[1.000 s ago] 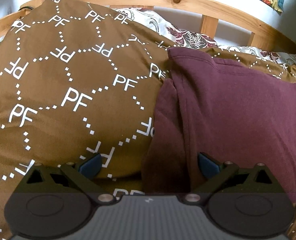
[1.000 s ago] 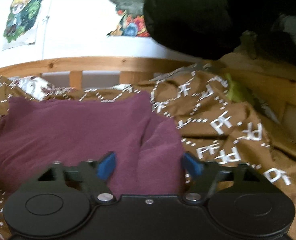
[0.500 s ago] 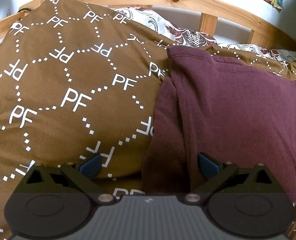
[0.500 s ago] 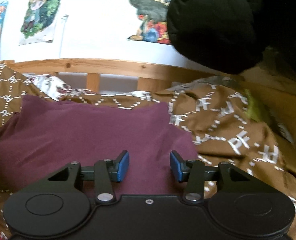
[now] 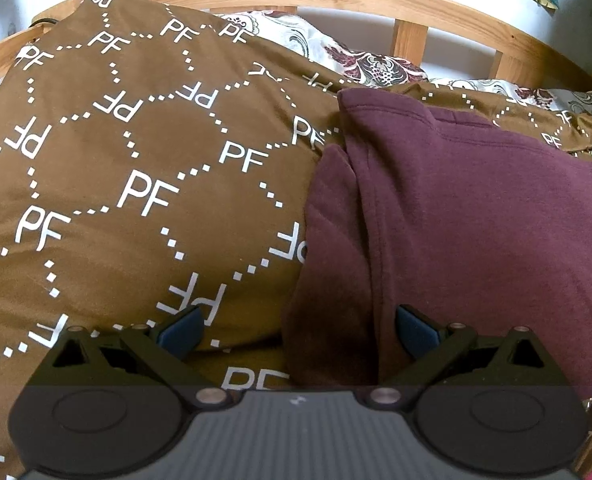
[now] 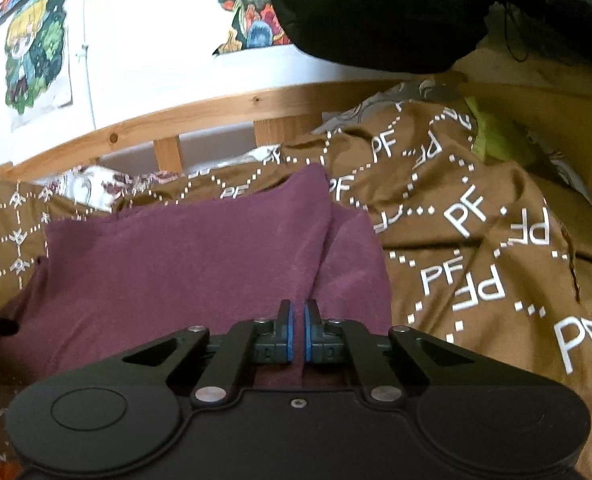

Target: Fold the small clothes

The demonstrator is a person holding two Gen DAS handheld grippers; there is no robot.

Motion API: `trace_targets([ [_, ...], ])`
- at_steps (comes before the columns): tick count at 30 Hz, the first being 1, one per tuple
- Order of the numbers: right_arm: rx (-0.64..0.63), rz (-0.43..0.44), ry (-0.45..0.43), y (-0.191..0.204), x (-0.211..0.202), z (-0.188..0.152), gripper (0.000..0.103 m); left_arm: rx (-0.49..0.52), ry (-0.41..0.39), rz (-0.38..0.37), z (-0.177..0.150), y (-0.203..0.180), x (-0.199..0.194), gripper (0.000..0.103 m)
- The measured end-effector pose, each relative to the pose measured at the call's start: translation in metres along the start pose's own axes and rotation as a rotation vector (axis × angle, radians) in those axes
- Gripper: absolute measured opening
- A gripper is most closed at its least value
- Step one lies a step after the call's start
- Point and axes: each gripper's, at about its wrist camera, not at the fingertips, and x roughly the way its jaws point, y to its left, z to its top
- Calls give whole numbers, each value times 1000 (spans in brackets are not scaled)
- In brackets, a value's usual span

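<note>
On the bed (image 5: 143, 208), maroon garment (image 6: 183, 264) pinched at near right edge.
Right gripper (image 6: 297, 320) jaws, apart a second earlier, had closed on cloth; left gripper (image 5: 296, 332) jaws stayed open astride the left edge. Fold could begin.

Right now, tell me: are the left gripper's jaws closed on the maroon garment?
No, the left gripper has its jaws wide apart, straddling the edge of the maroon garment without pinching it.

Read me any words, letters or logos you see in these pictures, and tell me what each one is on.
"PF": white letters repeated all over the brown bedcover, some upside down or mirrored.
Wall posters: cartoon art only, no readable text.
Maroon garment: no label or print visible.
</note>
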Motion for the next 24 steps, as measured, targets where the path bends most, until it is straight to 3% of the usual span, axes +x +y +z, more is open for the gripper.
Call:
trace_targets([
  [15,-79,-33,4,10,7,-10,7,-37,-10,-6,-2,3,-5,102],
  [19,-66,-23,-8,10,5,-10,11,-28,-136,-62,-2,-1,-28,102],
  [21,-64,-9,-21,10,4,-10,21,5,-201,-111,1,-6,-38,102],
  [23,-67,-3,-27,11,4,-10,26,61,-235,-153,10,-16,-41,98],
  [24,-69,0,-26,12,5,-11,29,90,-228,-158,16,-22,-38,90],
])
